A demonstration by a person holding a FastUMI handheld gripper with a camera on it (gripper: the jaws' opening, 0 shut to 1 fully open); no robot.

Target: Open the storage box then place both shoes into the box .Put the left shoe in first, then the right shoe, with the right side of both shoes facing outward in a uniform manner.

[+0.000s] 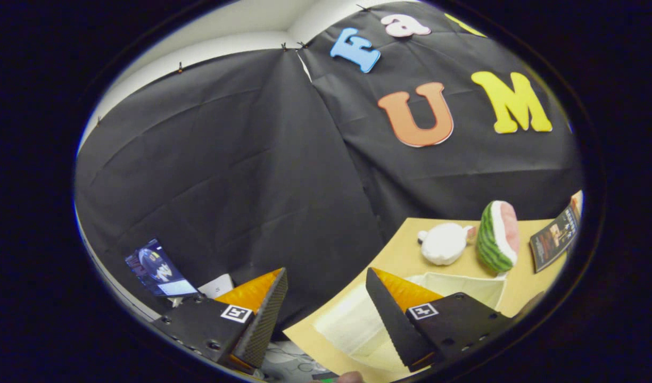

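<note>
One storage box [464, 287], pale and translucent, sits low and right in the frame on the worktop [400, 250], partly behind the tool's right finger [395, 319]. No shoe visible from here. The tool [326, 314] hangs wide, two fingers well apart, nothing between them; the left finger [264, 319] sits off the worktop's edge, over the dark cloth wall [224, 170]. Beyond the box: one white plush toy [444, 243], one watermelon-slice toy [497, 235] just beside it, one dark booklet [555, 238] at far right. The worktop is tan and smooth. Lower left, one lit screen [158, 268] with a white card [217, 285] near it. A pale ceiling [240, 32] shows at upper left.
</note>
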